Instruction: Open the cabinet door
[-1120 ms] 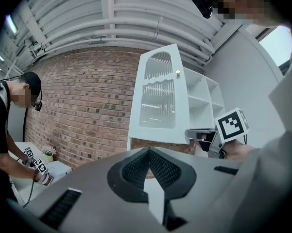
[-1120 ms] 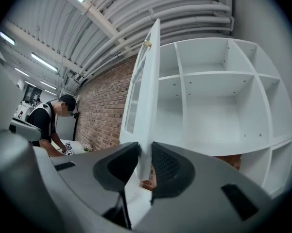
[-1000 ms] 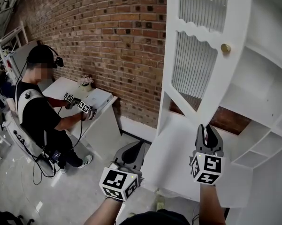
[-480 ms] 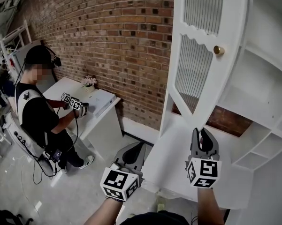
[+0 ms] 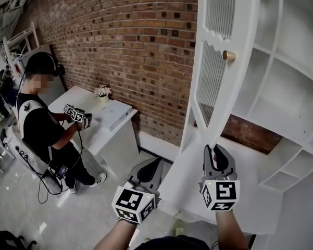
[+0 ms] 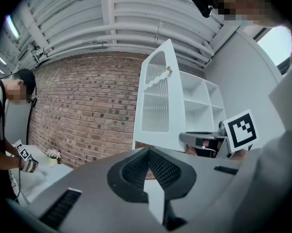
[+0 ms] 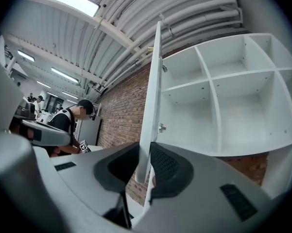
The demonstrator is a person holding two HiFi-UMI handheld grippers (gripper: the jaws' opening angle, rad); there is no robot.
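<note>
The white cabinet door (image 5: pixel 218 61), with ribbed glass panes and a brass knob (image 5: pixel 228 55), stands swung out from the open cabinet (image 5: pixel 291 87). My right gripper (image 5: pixel 214 151) is at the door's lower corner, pointing level. In the right gripper view the door (image 7: pixel 150 106) shows edge-on, and its bottom edge sits between the pads of the right gripper (image 7: pixel 145 166), which are shut on it. My left gripper (image 5: pixel 148 165) hangs lower left of the door, shut and holding nothing. The left gripper view shows the door (image 6: pixel 158 106) ahead of the left gripper (image 6: pixel 148 152).
The cabinet's bare white shelves (image 7: pixel 223 110) lie open to the right. A brick wall (image 5: pixel 120 46) runs behind. At far left a seated person (image 5: pixel 39 124) holds grippers over a white desk (image 5: pixel 101 116) with a small flower pot (image 5: pixel 102 92).
The door has swung further out to the left, its knob shifting left in the head view. My right gripper moved left with the door's edge. The left gripper barely moved.
</note>
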